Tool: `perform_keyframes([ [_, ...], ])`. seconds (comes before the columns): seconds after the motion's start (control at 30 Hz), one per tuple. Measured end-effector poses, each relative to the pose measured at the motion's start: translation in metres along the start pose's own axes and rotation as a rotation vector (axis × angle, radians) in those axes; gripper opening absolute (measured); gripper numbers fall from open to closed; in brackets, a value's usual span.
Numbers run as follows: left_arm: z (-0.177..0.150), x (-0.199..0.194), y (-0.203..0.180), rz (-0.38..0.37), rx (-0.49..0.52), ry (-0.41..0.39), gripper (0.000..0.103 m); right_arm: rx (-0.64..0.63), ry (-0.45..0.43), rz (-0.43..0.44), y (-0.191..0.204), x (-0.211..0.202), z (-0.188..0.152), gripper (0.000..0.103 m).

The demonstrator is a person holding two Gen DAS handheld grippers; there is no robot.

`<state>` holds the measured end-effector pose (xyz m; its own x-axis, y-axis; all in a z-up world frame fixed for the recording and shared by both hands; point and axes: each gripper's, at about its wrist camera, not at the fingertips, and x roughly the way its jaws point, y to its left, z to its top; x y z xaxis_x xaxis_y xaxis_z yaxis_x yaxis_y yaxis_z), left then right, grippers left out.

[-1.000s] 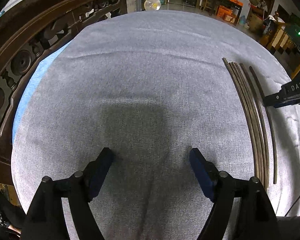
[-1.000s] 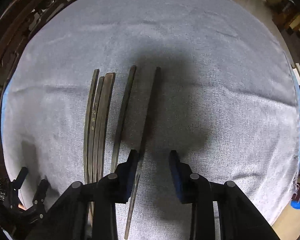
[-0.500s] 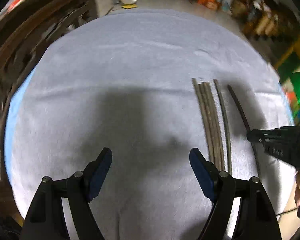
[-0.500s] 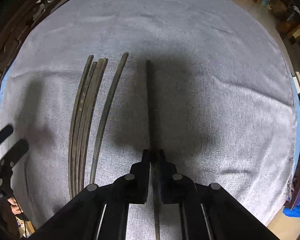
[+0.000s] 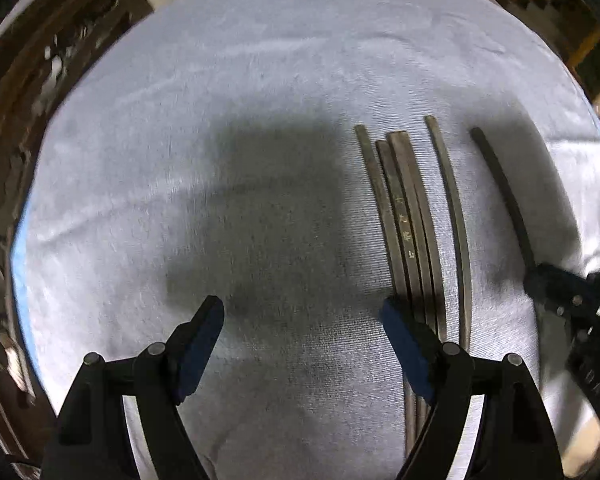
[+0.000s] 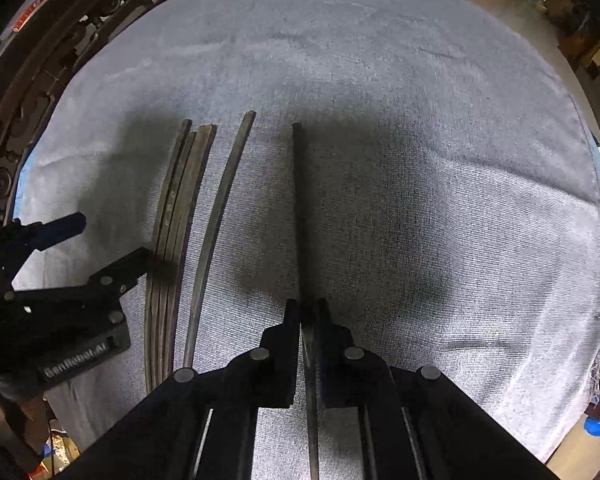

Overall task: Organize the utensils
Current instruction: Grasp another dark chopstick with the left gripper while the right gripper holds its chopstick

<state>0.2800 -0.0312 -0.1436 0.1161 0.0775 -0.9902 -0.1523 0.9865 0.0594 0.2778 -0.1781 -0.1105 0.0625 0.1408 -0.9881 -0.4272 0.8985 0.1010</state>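
A grey-blue towel (image 6: 420, 128) covers the work surface; dark carved wooden furniture (image 5: 24, 112) borders its left side, and a cluttered room with boxes lies beyond the far edge (blurred). Six dark chopsticks lie lengthwise on the towel, long axes running near to far. A bundle of four (image 6: 176, 216) lies touching on the left, a single chopstick (image 6: 220, 216) just right of it, and a separate chopstick (image 6: 300, 216) further right. The right gripper (image 6: 309, 312) is clenched on the near part of the separate chopstick. The left gripper (image 5: 302, 320) stands released, jaws wide over bare towel, its right finger (image 5: 404, 344) over the bundle of four (image 5: 404, 220).
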Motion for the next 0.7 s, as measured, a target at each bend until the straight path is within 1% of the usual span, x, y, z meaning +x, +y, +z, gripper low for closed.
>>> perform_keyframes([
  [0.07, 0.001, 0.004, 0.012, -0.039, -0.049, 0.030, 0.085, 0.002, -0.002, 0.004, 0.000, 0.002, 0.000, 0.009],
  [0.1, 0.001, 0.003, 0.016, -0.033, -0.063, 0.035, 0.084, 0.002, -0.003, 0.008, -0.002, 0.001, 0.000, 0.009],
  [0.13, 0.000, 0.001, 0.022, -0.030, -0.084, 0.031, 0.081, 0.005, -0.004, 0.013, -0.004, 0.001, -0.001, 0.009],
  [0.17, -0.002, -0.002, 0.029, -0.045, -0.107, 0.022, 0.081, 0.007, -0.005, 0.016, -0.005, 0.002, -0.001, 0.009],
  [0.2, -0.002, -0.004, 0.034, -0.064, -0.129, 0.018, 0.081, 0.007, -0.005, 0.018, -0.006, 0.002, -0.002, 0.009],
  [0.23, -0.002, -0.008, 0.038, -0.100, -0.155, 0.010, 0.081, 0.007, -0.005, 0.018, -0.004, 0.001, -0.001, 0.009],
  [0.27, -0.001, -0.011, 0.039, -0.124, -0.163, 0.003, 0.081, 0.008, -0.005, 0.018, -0.005, 0.000, -0.002, 0.009],
  [0.37, 0.002, -0.014, 0.030, -0.124, -0.116, 0.004, 0.081, 0.009, -0.005, 0.019, -0.005, -0.002, -0.002, 0.009],
  [0.43, -0.003, -0.013, 0.020, -0.132, -0.102, 0.022, 0.081, 0.011, -0.006, 0.023, -0.005, 0.002, 0.001, 0.009],
  [0.5, -0.005, -0.006, 0.017, -0.121, -0.103, 0.041, 0.081, 0.014, -0.005, 0.028, -0.007, 0.001, 0.001, 0.009],
  [0.7, -0.004, -0.005, 0.012, -0.097, -0.099, 0.045, 0.083, 0.012, -0.005, 0.025, -0.005, 0.003, 0.002, 0.009],
])
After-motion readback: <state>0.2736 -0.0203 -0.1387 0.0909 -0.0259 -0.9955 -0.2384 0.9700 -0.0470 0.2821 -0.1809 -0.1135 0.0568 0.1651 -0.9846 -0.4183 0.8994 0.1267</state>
